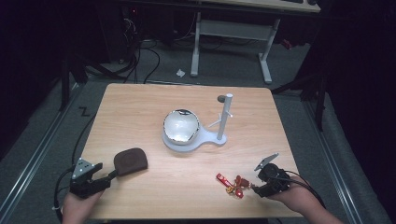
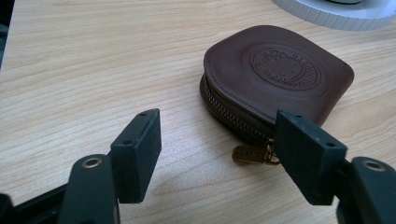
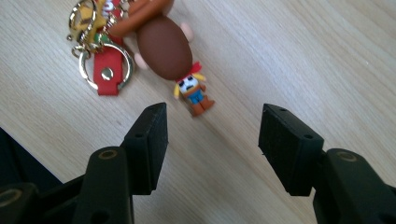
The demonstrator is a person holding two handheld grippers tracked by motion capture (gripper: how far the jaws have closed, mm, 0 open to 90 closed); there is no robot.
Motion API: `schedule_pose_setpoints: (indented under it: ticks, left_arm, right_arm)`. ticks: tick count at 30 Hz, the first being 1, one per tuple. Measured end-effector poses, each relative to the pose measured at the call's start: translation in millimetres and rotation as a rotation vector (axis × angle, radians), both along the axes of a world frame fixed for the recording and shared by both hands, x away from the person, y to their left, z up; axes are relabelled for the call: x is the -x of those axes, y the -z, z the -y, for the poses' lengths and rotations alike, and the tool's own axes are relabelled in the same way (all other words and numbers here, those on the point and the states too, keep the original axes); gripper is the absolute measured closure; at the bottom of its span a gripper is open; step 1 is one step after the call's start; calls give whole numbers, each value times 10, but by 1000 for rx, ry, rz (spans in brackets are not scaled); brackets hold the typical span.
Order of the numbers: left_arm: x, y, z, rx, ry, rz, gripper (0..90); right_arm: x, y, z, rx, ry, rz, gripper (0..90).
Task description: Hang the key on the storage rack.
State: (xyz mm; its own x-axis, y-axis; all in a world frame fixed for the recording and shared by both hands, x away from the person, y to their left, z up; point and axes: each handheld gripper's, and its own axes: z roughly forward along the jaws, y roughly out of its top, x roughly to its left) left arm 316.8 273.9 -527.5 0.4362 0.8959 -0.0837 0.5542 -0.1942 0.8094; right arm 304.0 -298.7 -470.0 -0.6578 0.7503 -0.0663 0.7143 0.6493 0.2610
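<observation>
A brown leather zip pouch (image 1: 131,161) lies on the table at the front left; in the left gripper view the pouch (image 2: 275,77) shows an embossed round mark and a brass zip pull (image 2: 250,154). My left gripper (image 2: 215,154) stands open just short of it, the right jaw beside the zip pull. A keychain (image 1: 232,183) with a red strap, gold rings and a small cowboy figure (image 3: 194,91) lies at the front right. My right gripper (image 3: 212,140) is open just behind the figure, with nothing between its jaws.
A white stand (image 1: 223,122) with an upright post carries a shiny silver bowl (image 1: 181,125) on its round base (image 1: 173,141) at the table's middle. A small dark disc (image 1: 220,98) lies near the far edge. The table's front edge (image 1: 187,217) is close to both hands.
</observation>
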Motion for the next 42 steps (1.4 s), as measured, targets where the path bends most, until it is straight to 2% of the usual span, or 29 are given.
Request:
schedule_pose_setpoints:
  ticks: [4, 8, 15, 27, 31, 34, 35, 42]
  left_arm:
    - [5, -5, 5, -2, 0, 4, 334]
    - [3, -2, -1, -3, -1, 3, 335]
    - [1, 2, -9, 0, 0, 1, 336]
    - [-1, 3, -3, 1, 5, 1, 340]
    - [-1, 4, -4, 3, 4, 0, 340]
    - [-2, 5, -4, 5, 4, 0, 340]
    - [-3, 6, -3, 5, 5, -1, 340]
    - [-4, 8, -5, 9, 3, -1, 340]
  right_arm:
    - [-63, 12, -92, -5, -24, -1, 424]
    - [-137, 46, -180, 1, -45, -25, 429]
    - [-224, 102, -259, -10, -60, -45, 432]
    - [-232, 201, -316, -20, -71, -66, 470]
    - [-222, 241, -345, -20, -88, -50, 553]
    - [-216, 235, -361, -16, -86, -50, 605]
    - [-214, 225, -372, -14, -75, -59, 648]
    - [-203, 125, -337, -15, -52, -49, 651]
